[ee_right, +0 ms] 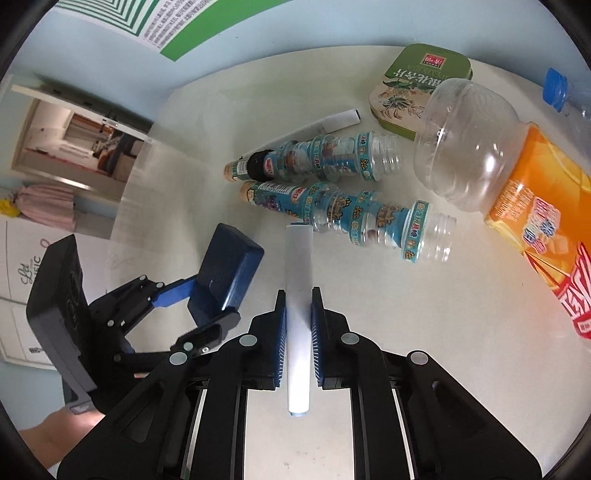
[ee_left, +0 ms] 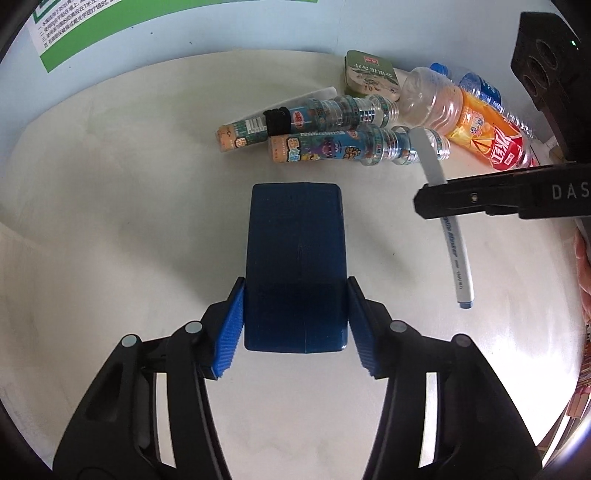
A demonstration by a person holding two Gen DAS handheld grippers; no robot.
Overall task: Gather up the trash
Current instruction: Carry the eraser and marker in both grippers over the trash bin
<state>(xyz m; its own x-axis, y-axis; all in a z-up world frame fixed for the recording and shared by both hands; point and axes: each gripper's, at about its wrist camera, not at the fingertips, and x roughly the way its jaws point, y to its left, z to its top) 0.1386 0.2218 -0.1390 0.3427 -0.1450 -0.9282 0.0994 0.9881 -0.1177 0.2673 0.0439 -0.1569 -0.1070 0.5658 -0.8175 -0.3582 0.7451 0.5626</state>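
Note:
My left gripper [ee_left: 295, 291] is shut on a dark blue rectangular case [ee_left: 295, 258], held above the white table [ee_left: 110, 184]; the case also shows in the right wrist view [ee_right: 229, 269]. My right gripper [ee_right: 298, 295] is shut on a white marker pen [ee_right: 298, 295], held off the table; the pen shows in the left wrist view [ee_left: 452, 240]. Two small blue-labelled empty bottles [ee_right: 343, 218] [ee_right: 314, 158] lie on the table ahead. A large orange-labelled bottle [ee_right: 517, 184] lies to the right.
A green tin [ee_right: 417, 85] lies at the back beside a clear blue-capped bottle [ee_right: 561, 92]. Another white pen [ee_right: 321, 125] lies behind the small bottles. A wall with a green poster [ee_right: 184, 29] stands behind the table. A doorway [ee_right: 74, 144] opens at the left.

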